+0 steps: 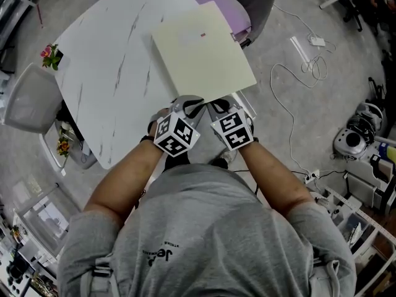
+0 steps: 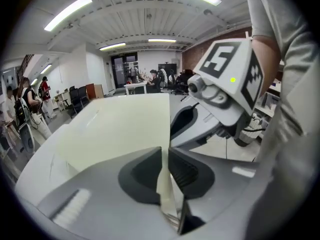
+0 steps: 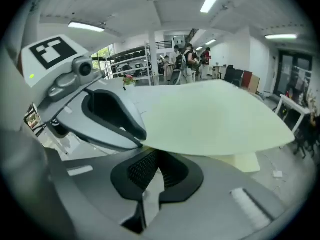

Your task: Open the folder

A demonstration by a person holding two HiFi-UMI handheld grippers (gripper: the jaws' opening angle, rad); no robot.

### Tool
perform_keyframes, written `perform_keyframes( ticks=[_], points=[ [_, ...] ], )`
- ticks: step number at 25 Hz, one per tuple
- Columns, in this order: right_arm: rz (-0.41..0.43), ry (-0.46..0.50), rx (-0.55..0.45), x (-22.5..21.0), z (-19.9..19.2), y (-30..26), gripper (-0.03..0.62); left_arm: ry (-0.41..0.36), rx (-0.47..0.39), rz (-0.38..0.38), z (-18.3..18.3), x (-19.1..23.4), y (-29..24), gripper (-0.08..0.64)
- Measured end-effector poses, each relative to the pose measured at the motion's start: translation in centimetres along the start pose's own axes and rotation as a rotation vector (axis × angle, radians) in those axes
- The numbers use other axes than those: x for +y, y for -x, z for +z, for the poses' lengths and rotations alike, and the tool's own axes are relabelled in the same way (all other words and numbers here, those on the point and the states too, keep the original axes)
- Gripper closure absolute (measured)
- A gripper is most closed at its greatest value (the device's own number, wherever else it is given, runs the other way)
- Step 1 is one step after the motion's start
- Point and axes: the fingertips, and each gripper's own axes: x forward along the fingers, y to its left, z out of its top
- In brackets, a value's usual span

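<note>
A pale yellow-green folder lies on the white marble table, its near edge over the table's edge. Both grippers meet at that near edge, side by side. My left gripper is shut on the folder's edge; in the left gripper view a pale sheet runs edge-on between its jaws. My right gripper is shut on the folder's top cover at its edge. The cover is raised slightly, and a lower layer shows beneath it.
A purple-seated chair stands beyond the folder and a grey chair at the table's left. A small flower pot sits on the table's left corner. Cables trail over the floor at right. Several people stand far off.
</note>
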Motion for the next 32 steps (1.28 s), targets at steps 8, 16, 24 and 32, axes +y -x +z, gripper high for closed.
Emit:
perform_keyframes(
  ticks=[8, 16, 24, 32],
  points=[
    [0.056, -0.061, 0.051, -0.2, 0.1, 0.0, 0.589, 0.102, -0.110, 0.093, -0.4, 1.1, 3.0, 0.466],
    [0.077, -0.047, 0.053, -0.2, 0.0, 0.5, 0.589, 0.282, -0.210, 0.234, -2.9, 1.2, 6.7, 0.466],
    [0.082, -0.027, 0.077, 0.0, -0.1, 0.1, 0.589, 0.609, -0.223, 0.337, -8.1, 1.7, 8.6, 0.479],
    [0.084, -0.011, 0.094, 0.6, 0.1, -0.3, 0.589, 1.110, -0.292, 0.447, -13.3, 6.4, 10.5, 0.491]
  ],
)
